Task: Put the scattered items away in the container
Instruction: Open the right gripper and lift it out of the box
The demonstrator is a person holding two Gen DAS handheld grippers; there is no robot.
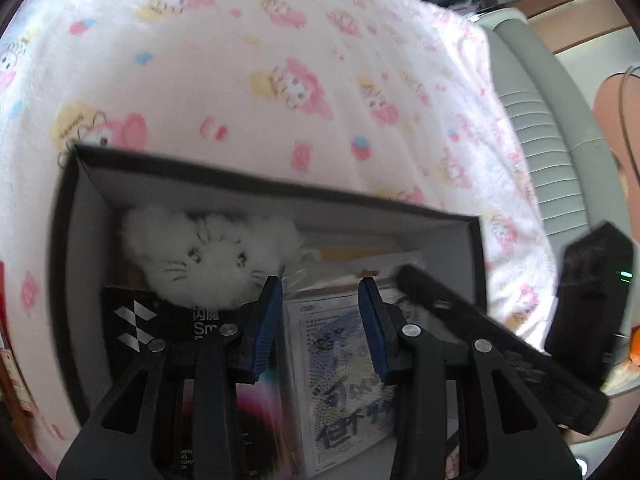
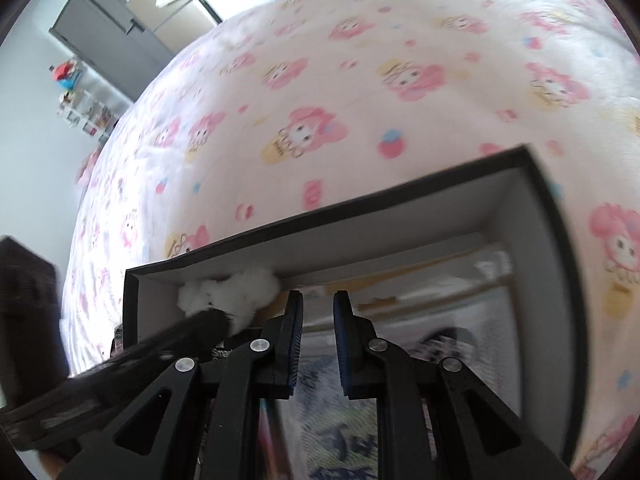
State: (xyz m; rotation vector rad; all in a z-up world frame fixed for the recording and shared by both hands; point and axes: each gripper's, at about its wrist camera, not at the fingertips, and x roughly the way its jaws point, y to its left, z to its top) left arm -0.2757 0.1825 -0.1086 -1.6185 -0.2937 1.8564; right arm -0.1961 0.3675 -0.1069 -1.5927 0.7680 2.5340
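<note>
Both grippers hang over the black box (image 1: 68,216) on the cartoon-print blanket (image 1: 260,80). Left gripper (image 1: 320,280): fingers parted, nothing between them. Right gripper (image 2: 318,300): blue pads narrowly apart, gripping nothing. White plush cat (image 1: 216,256) lies in the box's far-left corner, beside a printed card (image 1: 348,368) and a black packet (image 1: 160,320).

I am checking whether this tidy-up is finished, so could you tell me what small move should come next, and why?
Probably lift both grippers clear of the black box. The left gripper and right gripper hang over it with nothing between their pads, the fluffy white cat toy and printed cards lie inside, and no loose item shows on the blanket.
</note>
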